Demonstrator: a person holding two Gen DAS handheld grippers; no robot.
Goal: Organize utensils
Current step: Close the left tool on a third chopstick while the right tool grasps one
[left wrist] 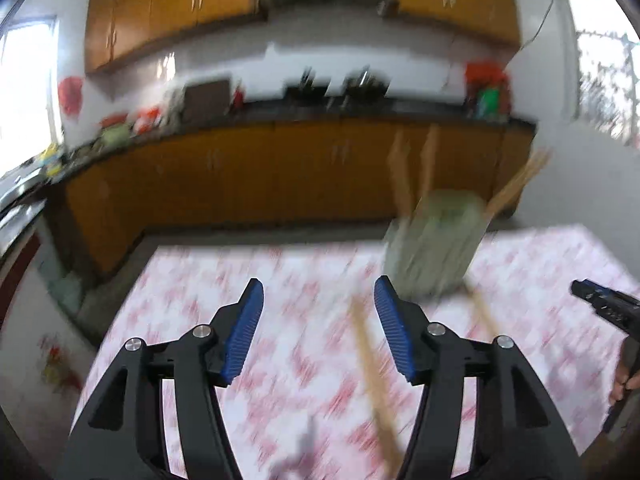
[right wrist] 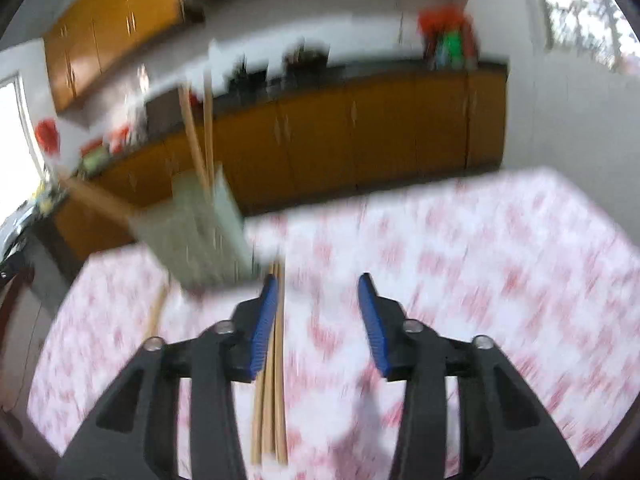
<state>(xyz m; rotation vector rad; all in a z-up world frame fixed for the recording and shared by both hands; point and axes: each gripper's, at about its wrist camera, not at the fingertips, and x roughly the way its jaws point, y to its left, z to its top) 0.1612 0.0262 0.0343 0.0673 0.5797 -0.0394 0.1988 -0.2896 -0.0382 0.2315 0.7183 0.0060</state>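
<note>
A pale green utensil holder [left wrist: 432,244] stands on the table with several wooden chopsticks [left wrist: 404,168] sticking out of it. My left gripper [left wrist: 319,288] is open just short of the holder. One loose chopstick [left wrist: 372,372] lies on the cloth below its jaws, near the right finger, and another chopstick [left wrist: 480,312] lies further right. My right gripper [right wrist: 318,284] is open too. A bundle of chopsticks [right wrist: 274,400] lies on the cloth right by its left finger [right wrist: 266,320], untouched by the other pad. The holder [right wrist: 200,232] is ahead to its left. Both views are blurred.
The table [left wrist: 200,300] wears a pink-and-white patterned cloth. Behind it run orange kitchen cabinets [left wrist: 280,168] and a cluttered dark counter. My right gripper [left wrist: 600,300] and a hand [left wrist: 624,376] show at the right edge of the left wrist view. A blurred grey shape [right wrist: 368,412] lies on the cloth.
</note>
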